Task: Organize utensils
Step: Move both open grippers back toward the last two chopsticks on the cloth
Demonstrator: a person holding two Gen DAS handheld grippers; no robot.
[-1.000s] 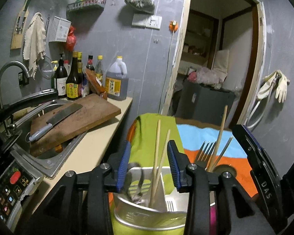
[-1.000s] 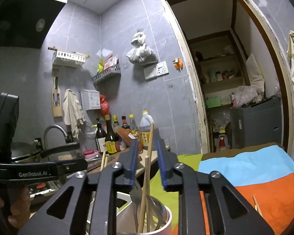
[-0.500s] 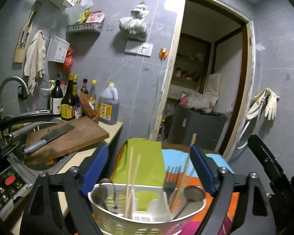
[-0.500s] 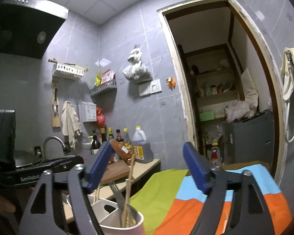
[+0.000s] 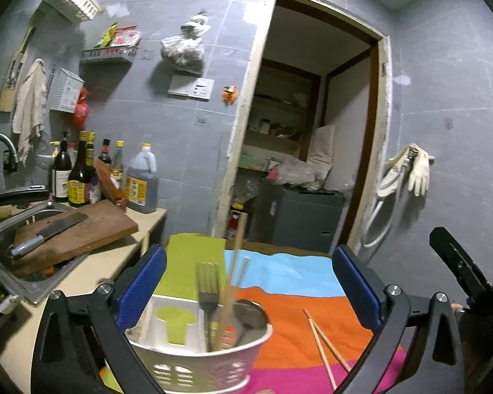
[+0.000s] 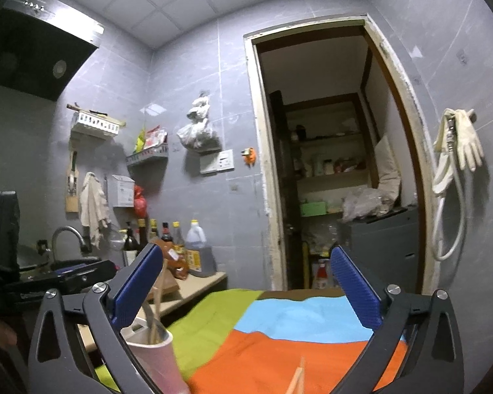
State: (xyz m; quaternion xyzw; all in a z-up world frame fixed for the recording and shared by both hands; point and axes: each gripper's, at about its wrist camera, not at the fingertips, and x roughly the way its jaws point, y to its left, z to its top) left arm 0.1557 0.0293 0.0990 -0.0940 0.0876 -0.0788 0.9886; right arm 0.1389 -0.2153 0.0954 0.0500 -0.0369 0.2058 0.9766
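Left gripper (image 5: 249,287): jaws spread wide, having just been opening; nothing is gripped. The white utensil holder (image 5: 194,358) sits low between the blue pads (image 5: 141,287), apart from both; it stands on the striped cloth (image 5: 286,272). Its right compartment holds a fork (image 5: 207,282), upright wooden chopsticks (image 5: 235,272) and a metal spoon (image 5: 249,315); the left compartment shows only a green patch through its floor. A loose pair of chopsticks (image 5: 325,344) lies on the orange and pink bands of the cloth, to the right of the holder and apart from it.

Right gripper (image 6: 246,287): jaws likewise released and wide, having just been opening; nothing lies between them. In this view the holder (image 6: 154,358) stands beside the left finger, partly hidden behind it; chopsticks (image 6: 157,298) rise from it. One chopstick tip (image 6: 297,381) shows at the bottom edge on the orange band.

On the counter beside the cloth a cutting board (image 5: 79,233) carries a cleaver (image 5: 46,233); bottles (image 5: 79,170) stand against the wall.
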